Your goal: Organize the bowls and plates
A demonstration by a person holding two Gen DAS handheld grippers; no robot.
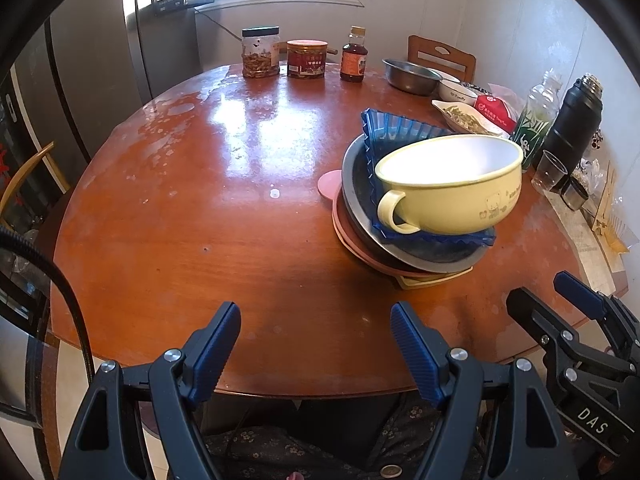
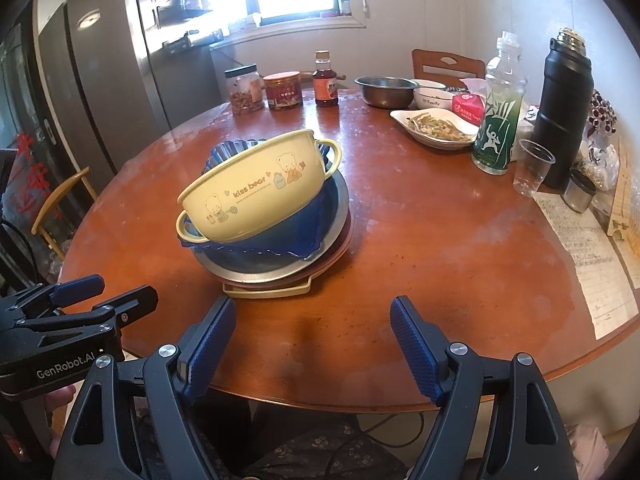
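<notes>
A yellow two-handled bowl [image 1: 456,188] with bear pictures sits tilted on top of a stack: a blue fluted plastic dish [image 1: 394,128], a metal plate [image 1: 360,208], a pink plate [image 1: 329,184] and a pale yellow tray [image 1: 430,280] at the bottom. The same yellow bowl [image 2: 256,192] and stack show in the right wrist view. My left gripper [image 1: 316,340] is open and empty over the table's near edge, left of the stack. My right gripper [image 2: 312,336] is open and empty, just in front of the stack. Each gripper shows at the edge of the other's view.
On the round wooden table [image 1: 200,208] at the back stand a jar [image 1: 261,53], a red tin [image 1: 306,59] and a sauce bottle [image 1: 353,56]. At right are a steel bowl [image 2: 385,91], a white bowl [image 2: 430,96], a dish of food [image 2: 436,128], a green bottle [image 2: 498,120], a black flask [image 2: 562,112], a plastic cup [image 2: 534,168] and papers [image 2: 588,248].
</notes>
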